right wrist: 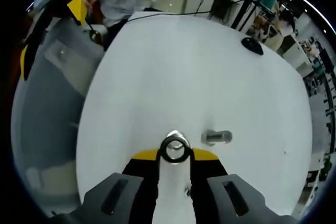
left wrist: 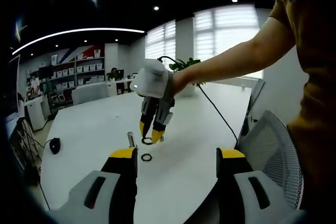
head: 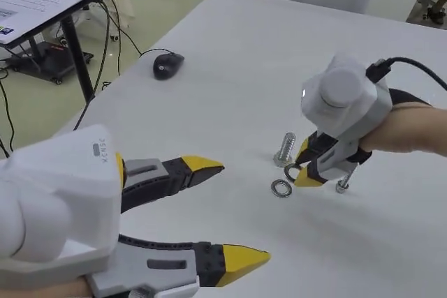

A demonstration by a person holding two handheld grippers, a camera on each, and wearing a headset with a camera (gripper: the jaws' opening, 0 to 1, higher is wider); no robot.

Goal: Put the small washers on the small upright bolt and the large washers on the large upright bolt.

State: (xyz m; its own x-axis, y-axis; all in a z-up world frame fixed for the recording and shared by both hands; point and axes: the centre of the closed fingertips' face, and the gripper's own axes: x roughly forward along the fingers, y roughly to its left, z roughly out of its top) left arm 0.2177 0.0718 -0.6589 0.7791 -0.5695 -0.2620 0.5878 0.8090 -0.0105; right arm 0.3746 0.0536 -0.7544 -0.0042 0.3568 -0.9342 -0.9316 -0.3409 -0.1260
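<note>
Well in from the left edge of the white table point(head: 230, 54), we hold a flat grey metal ring washer point(head: 291, 171) pinched by its rim in the right gripper point(head: 306, 165), whose yellow-tipped jaws are narrowed onto it. The ring sits low over the tabletop, between the large threaded steel bolt point(head: 285, 150), which stands upright, and the small slim upright bolt point(head: 343, 183), and it is just beside the large one.

Gripping the ring at its edge leaves the hole free, which we judge is the point. In the right gripper view the open ring pokes out beyond the jaw tips with the large bolt just off to one side, so the hole can be lined up over a bolt's top. We cannot tell for sure which bolt it belongs on. Its hole looks wide, so we judge the large bolt to be the target.

A second grey metal washer point(head: 281, 188) lies flat on the table just beside the large bolt, on the side toward our edge, not yet on anything. The large bolt's shank looks bare; the small one is partly hidden by the gripper.

Our left gripper point(head: 237, 211) hangs nearer our edge of the table, well apart from the bolts, jaws spread wide and holding nothing. We judge it is parked clear of the work.

A black computer mouse point(head: 167, 65) rests close to the left edge.
</note>
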